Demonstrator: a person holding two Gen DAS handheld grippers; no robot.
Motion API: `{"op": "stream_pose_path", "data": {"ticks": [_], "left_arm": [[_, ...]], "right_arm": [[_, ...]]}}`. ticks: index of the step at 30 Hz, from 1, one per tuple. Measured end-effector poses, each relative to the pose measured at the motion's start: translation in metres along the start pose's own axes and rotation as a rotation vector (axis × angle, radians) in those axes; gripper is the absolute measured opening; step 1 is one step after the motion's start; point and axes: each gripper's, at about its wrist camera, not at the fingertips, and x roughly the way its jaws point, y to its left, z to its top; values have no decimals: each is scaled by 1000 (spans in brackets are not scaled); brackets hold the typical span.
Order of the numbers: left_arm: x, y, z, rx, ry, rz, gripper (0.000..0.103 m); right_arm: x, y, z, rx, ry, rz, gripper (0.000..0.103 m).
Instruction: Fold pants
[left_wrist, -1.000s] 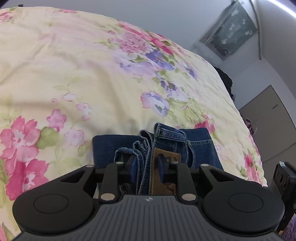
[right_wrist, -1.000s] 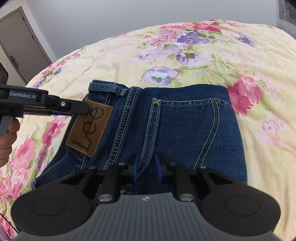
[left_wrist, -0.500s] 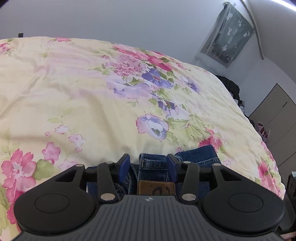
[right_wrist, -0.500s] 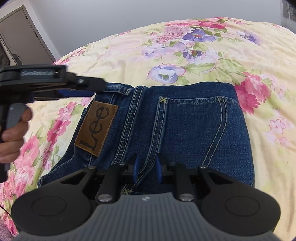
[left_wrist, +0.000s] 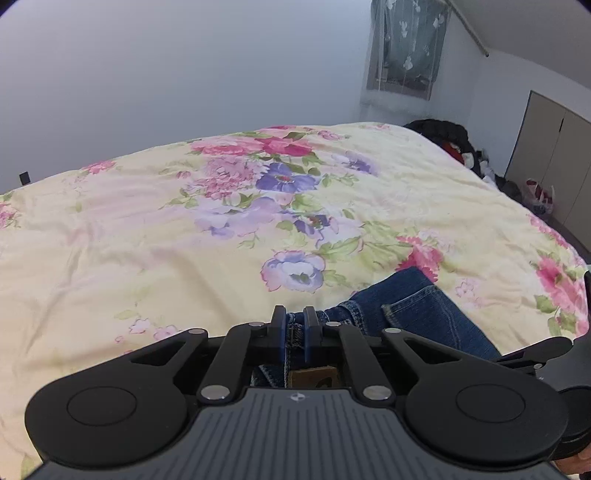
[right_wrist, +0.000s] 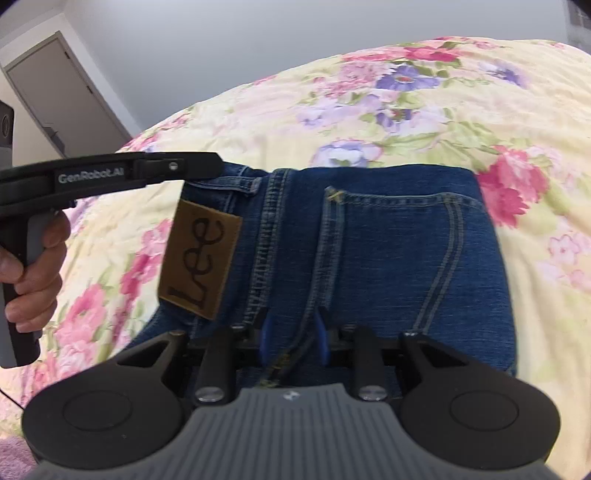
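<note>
Spread flat on the bed, the folded blue jeans (right_wrist: 369, 258) form a thick, blocky rectangle of stiff denim, ridged with pale double stitching along the seams and the curved edge of a back pocket. A tan leather patch (right_wrist: 201, 258), rectangular and smooth, sits tilted near the waistband with dark looping letters. Beneath them lies the quilt (left_wrist: 166, 240), soft and slightly rumpled, pale yellow cotton printed with pink and violet flowers.

Matte black and angular, the left gripper (left_wrist: 295, 334) has just been closing; its blue-faced fingers stand almost together, with waistband denim seen in the narrow slit between them, though whether they pinch it I cannot tell. From the right wrist camera it hovers over the waistband corner, a bare hand (right_wrist: 35, 266) wrapped round its grey handle.

At the near edge, the right gripper (right_wrist: 293, 341) has its jaws slightly loosened, having just been opening, a stitched seam fold between the blue pads.
</note>
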Motion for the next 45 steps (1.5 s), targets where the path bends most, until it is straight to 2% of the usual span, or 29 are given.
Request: {"op": "stream_pose_path", "data": {"ticks": [2, 4, 7, 11, 14, 18, 19, 22, 24, 29, 32, 35, 39, 42, 45], "left_arm": [[7, 4, -5, 20, 33, 47, 9], [17, 7, -13, 30, 58, 76, 9], [35, 12, -20, 24, 84, 106, 9], [56, 23, -32, 4, 130, 122, 9], [56, 25, -31, -16, 143, 119, 9], [31, 31, -20, -70, 140, 80, 14], [21, 30, -18, -59, 135, 70, 18], [-8, 17, -12, 26, 140, 92, 18], [-26, 9, -13, 75, 149, 81, 18], [-60, -8, -21, 182, 177, 88, 18], [-73, -9, -28, 205, 198, 98, 18], [-84, -7, -32, 191, 209, 108, 18], [-96, -5, -37, 168, 222, 116, 18], [-104, -8, -40, 172, 237, 119, 19], [-112, -10, -41, 191, 245, 124, 20]], "right_arm": [[5, 12, 2, -22, 32, 32, 18], [14, 28, 1, -64, 50, 9, 18], [33, 45, 0, -118, 69, -26, 24], [50, 53, 0, -153, 101, -58, 24], [56, 50, 1, -148, 114, -52, 24], [51, 54, 2, -155, 115, -64, 24], [49, 57, 3, -162, 113, -72, 24], [37, 64, 5, -172, 92, -98, 26], [23, 67, 6, -180, 57, -125, 28], [-26, 66, 1, -209, -13, -190, 28], [-53, 61, -10, -241, -17, -237, 24], [-69, 51, -23, -230, 8, -255, 24], [-54, 40, -44, -202, 92, -273, 24], [-36, 35, -59, -211, 116, -309, 24], [-32, 36, -61, -217, 114, -321, 24]]}}
